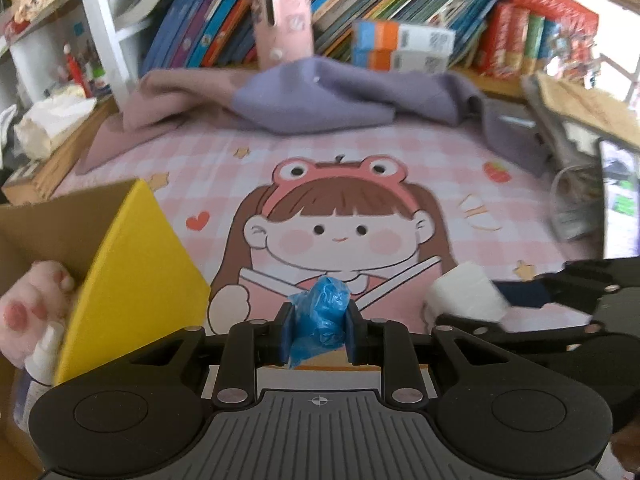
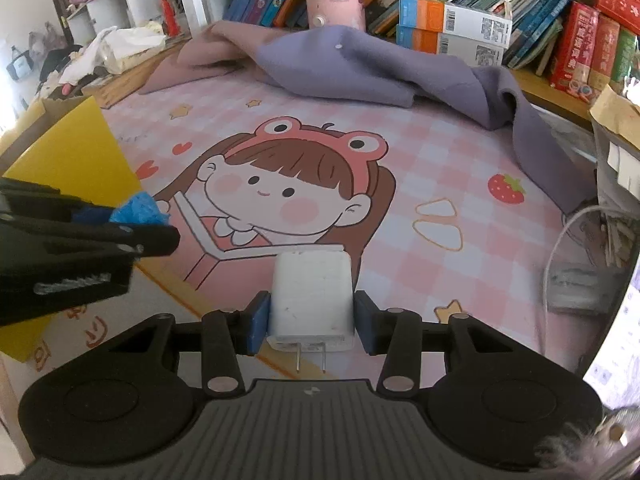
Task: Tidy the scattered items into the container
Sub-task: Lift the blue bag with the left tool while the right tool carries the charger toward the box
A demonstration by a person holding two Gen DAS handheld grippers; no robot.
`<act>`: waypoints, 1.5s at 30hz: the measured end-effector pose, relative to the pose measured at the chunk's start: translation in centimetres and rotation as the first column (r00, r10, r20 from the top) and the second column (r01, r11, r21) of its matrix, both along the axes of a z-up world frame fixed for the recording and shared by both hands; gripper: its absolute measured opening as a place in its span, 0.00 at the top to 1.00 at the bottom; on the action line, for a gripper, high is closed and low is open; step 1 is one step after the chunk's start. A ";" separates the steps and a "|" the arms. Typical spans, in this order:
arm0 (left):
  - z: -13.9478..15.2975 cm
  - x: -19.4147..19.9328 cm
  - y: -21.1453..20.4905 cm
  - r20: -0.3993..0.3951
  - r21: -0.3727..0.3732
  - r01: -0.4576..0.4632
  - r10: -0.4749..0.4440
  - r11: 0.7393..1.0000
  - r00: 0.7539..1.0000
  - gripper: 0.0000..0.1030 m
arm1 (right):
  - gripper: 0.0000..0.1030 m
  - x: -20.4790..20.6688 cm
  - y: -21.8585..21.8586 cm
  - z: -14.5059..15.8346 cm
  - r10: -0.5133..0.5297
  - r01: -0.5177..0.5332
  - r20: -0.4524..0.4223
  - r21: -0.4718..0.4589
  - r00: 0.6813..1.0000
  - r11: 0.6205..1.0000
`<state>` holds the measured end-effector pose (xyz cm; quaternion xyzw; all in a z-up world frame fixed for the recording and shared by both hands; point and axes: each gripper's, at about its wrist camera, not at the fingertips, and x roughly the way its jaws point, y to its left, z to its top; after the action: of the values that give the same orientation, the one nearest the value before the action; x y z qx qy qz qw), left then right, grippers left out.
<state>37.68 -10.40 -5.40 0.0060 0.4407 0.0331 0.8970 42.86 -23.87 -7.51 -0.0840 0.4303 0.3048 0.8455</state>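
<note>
Fingers of left gripper (image 1: 319,330) pinching crumpled blue plastic bag (image 1: 320,312); right gripper (image 2: 312,322) pinching white charger plug (image 2: 312,296), prongs showing only in right wrist view.

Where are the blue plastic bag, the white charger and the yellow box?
blue plastic bag (image 1: 320,312), left wrist view, its crumpled middle.
white charger (image 2: 312,292), right wrist view, its front face.
yellow box (image 1: 132,280), left wrist view, its yellow outer wall.

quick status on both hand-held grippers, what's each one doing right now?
Left hand-held gripper: shut on the crumpled blue plastic bag.
Right hand-held gripper: shut on the white charger plug, prongs pointing back toward the camera.
</note>
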 end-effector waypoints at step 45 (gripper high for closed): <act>6.8 -20.4 8.3 0.229 -0.216 0.340 -0.291 0.915 0.929 0.78 | 0.59 -21.9 2.3 9.1 -0.223 0.228 0.182 -0.006 0.958 0.974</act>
<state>17.24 -2.11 1.39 -0.0396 0.3459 -0.1686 0.9222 20.97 -21.57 1.56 -0.0730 0.3630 0.1917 0.9089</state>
